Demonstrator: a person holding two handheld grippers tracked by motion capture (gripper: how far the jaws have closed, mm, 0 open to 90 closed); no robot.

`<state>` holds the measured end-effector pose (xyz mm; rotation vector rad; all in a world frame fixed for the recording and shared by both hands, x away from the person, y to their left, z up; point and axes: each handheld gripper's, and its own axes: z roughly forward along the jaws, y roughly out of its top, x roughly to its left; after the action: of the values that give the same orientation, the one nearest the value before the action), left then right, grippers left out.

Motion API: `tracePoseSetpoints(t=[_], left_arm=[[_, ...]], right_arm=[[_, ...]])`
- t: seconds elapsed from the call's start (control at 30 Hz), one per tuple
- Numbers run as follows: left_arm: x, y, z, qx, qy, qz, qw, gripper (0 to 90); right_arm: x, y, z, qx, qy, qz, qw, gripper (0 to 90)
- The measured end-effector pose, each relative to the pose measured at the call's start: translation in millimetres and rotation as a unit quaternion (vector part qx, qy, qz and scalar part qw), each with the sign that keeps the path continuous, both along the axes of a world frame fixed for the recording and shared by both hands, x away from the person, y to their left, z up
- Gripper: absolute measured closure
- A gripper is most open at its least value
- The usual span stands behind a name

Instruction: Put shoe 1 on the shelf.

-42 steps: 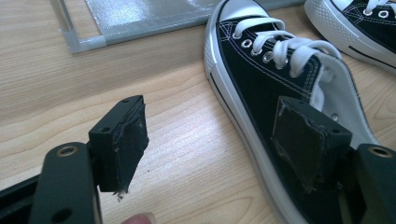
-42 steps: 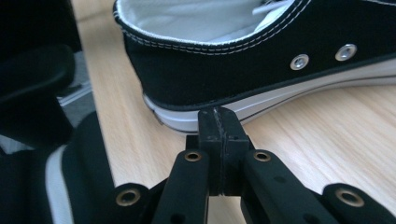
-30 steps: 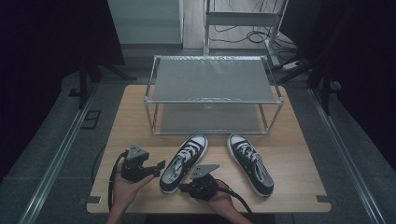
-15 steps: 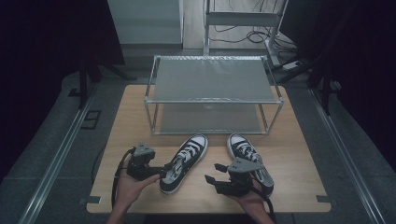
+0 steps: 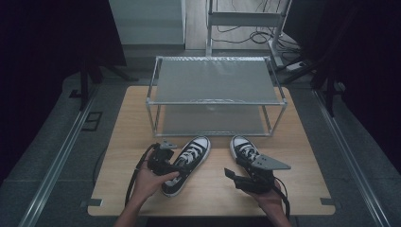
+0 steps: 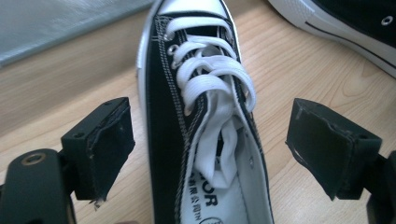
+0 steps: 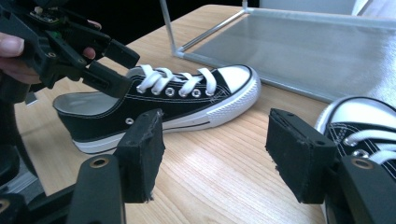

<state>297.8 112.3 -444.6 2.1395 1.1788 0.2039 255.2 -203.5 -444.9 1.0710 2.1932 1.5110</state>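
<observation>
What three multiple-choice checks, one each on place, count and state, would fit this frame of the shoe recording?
1. Where is the left gripper?
A. Over the left shoe
B. On the rack
C. Off the table

2. How many shoes are on the table?
A. One
B. Two
C. Three

3. How do the right gripper's jaws stand?
A. Shut on a lace
B. Shut on the right shoe
C. Open, holding nothing

Key: 1 A, the left gripper view shows its jaws on either side of the shoe's opening; 2 B, the high view shows a pair; 3 C, bare wood shows between its pads.
</observation>
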Motion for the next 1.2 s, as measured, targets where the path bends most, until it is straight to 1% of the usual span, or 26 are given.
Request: tracePoseSetpoints(t=[0.03, 0.07, 0.1, 0.17, 0.23, 0.27, 0.3, 0.33, 0.4, 0.43, 0.47, 0.5, 0.53, 0.57, 0.63, 0.73, 0.8, 0.83, 0.93, 0.97, 1.0, 1.07, 1.1, 1.13, 1.17, 1.2], left_arm=[[3.8, -4.1, -1.6, 0.007, 0.007, -0.001, 1.0000, 14.6], [3.8, -4.1, -1.6, 0.007, 0.007, -0.001, 1.0000, 14.5], [8.4, -7.7, -3.9, 0.015, 0.017, 0.003, 0.9997, 14.4], [9.6, -8.9, -4.6, 0.019, 0.018, 0.004, 0.9996, 14.4], [13.3, -12.3, -7.3, 0.027, 0.031, 0.003, 0.9992, 14.1], [15.5, -15.2, -9.6, 0.037, 0.037, 0.002, 0.9987, 14.0], [15.5, -15.2, -9.6, 0.037, 0.037, 0.002, 0.9987, 14.0], [16.9, -17.2, -11.1, 0.043, 0.041, -0.001, 0.9982, 14.0], [18.9, -20.4, -13.6, 0.050, 0.049, -0.001, 0.9976, 13.9], [20.5, -22.5, -15.5, 0.058, 0.054, -0.002, 0.9969, 13.8], [20.5, -22.5, -15.5, 0.058, 0.054, -0.002, 0.9969, 13.8], [22.3, -24.8, -17.4, 0.067, 0.060, -0.007, 0.9959, 13.8], [22.3, -24.8, -17.4, 0.067, 0.060, -0.007, 0.9959, 13.8], [24.1, -26.9, -19.5, 0.073, 0.066, -0.008, 0.9951, 13.1], [24.6, -27.4, -19.5, 0.072, 0.067, -0.008, 0.9951, 11.7], [25.7, -28.7, -18.7, 0.078, 0.072, -0.006, 0.9943, 11.9], [25.6, -29.2, -18.7, 0.081, 0.072, -0.004, 0.9941, 11.9], [25.9, -29.1, -19.9, 0.093, 0.069, 0.007, 0.9933, 11.9], [27.0, -27.1, -21.3, 0.091, 0.073, 0.010, 0.9931, 12.3], [27.9, -27.2, -23.2, 0.093, 0.078, 0.011, 0.9925, 12.3], [29.5, -28.3, -25.7, 0.100, 0.082, 0.006, 0.9916, 12.3], [30.0, -29.3, -26.5, 0.099, 0.085, 0.007, 0.9914, 12.3], [31.5, -30.3, -27.2, 0.104, 0.093, 0.005, 0.9903, 12.8], [32.1, -31.3, -27.9, 0.107, 0.096, 0.004, 0.9896, 13.2], [32.1, -31.3, -27.9, 0.107, 0.096, 0.004, 0.9896, 12.8], [32.7, -32.7, -28.7, 0.112, 0.100, 0.005, 0.9886, 12.5]], right_arm=[[1.4, -1.0, -1.6, 0.000, 0.004, -0.004, 1.0000, 37.0], [1.7, -1.3, -2.0, -0.001, 0.005, -0.003, 1.0000, 37.0], [2.1, -1.2, -2.7, -0.002, 0.006, -0.005, 1.0000, 37.0], [2.3, -0.9, -3.3, -0.004, 0.006, -0.006, 1.0000, 37.0], [2.4, -0.9, -3.5, -0.004, 0.006, -0.007, 0.9999, 37.0], [2.7, -1.1, -4.1, -0.007, 0.007, -0.007, 0.9999, 37.0], [2.7, -1.1, -4.1, -0.007, 0.007, -0.007, 0.9999, 37.0], [2.7, -1.0, -4.4, -0.007, 0.008, -0.008, 0.9999, 37.1], [2.8, -1.1, -5.1, -0.007, 0.009, -0.008, 0.9999, 37.0], [3.0, -1.1, -5.8, -0.008, 0.008, -0.010, 0.9999, 37.0], [3.0, -1.1, -5.8, -0.008, 0.008, -0.010, 0.9999, 37.0], [3.2, -1.3, -6.1, -0.008, 0.010, -0.012, 0.9998, 37.0], [3.2, -1.3, -6.1, -0.008, 0.010, -0.012, 0.9998, 37.0], [3.3, -1.2, -6.5, -0.009, 0.010, -0.012, 0.9998, 37.0], [3.3, -1.1, -6.7, -0.009, 0.010, -0.012, 0.9998, 37.0], [3.4, -0.3, -7.6, -0.013, 0.011, -0.011, 0.9998, 37.0], [3.2, 0.2, -7.9, -0.013, 0.010, -0.012, 0.9998, 37.0], [3.0, 0.4, -8.0, -0.013, 0.009, -0.012, 0.9998, 37.0], [3.1, 0.2, -8.2, -0.014, 0.009, -0.013, 0.9998, 37.0], [3.4, -0.3, -8.3, -0.015, 0.009, -0.012, 0.9998, 37.0], [4.3, -0.6, -8.9, -0.017, 0.010, -0.013, 0.9997, 37.0], [4.5, -0.8, -9.2, -0.016, 0.011, -0.014, 0.9997, 37.0], [4.4, -1.0, -9.3, -0.016, 0.011, -0.015, 0.9997, 37.0], [4.4, -1.0, -9.2, -0.016, 0.011, -0.016, 0.9997, 37.0], [4.4, -1.0, -9.2, -0.016, 0.011, -0.016, 0.9997, 37.0], [4.4, -1.1, -9.1, -0.017, 0.010, -0.015, 0.9997, 37.0]])
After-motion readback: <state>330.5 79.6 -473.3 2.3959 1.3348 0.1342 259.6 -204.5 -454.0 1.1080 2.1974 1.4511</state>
